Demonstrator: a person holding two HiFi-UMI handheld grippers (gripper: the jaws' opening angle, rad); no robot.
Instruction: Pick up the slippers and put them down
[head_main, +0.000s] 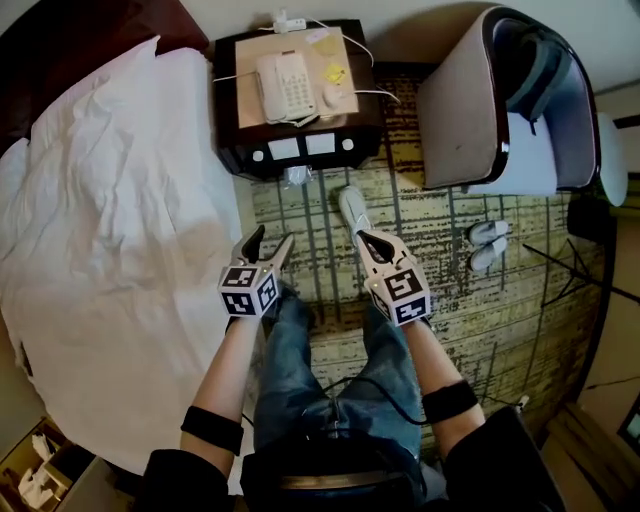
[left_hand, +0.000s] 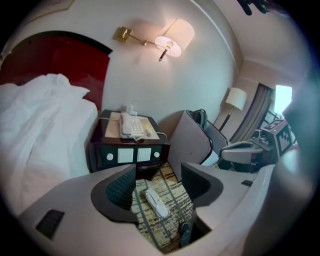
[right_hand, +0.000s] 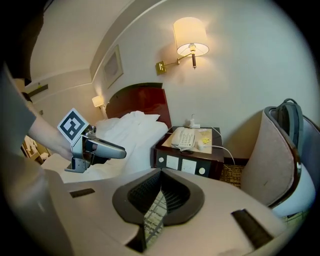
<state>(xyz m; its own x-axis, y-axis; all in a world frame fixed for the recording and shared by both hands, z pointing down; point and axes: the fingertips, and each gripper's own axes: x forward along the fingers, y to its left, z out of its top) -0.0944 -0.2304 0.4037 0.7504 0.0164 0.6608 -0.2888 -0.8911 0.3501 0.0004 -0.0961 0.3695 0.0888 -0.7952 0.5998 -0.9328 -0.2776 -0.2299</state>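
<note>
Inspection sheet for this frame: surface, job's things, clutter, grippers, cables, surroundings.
Surface: patterned carpet, floor level.
Job's things: one white slipper on the carpet ahead of both grippers; a pair of slippers by the armchair.
Clutter: open box beside the bed.
Grippers: left gripper open, empty; right gripper shut, empty.
Cables: white cords across the nightstand; dark cable at the person's waist.
Surroundings: telephone, wall lamp.
</note>
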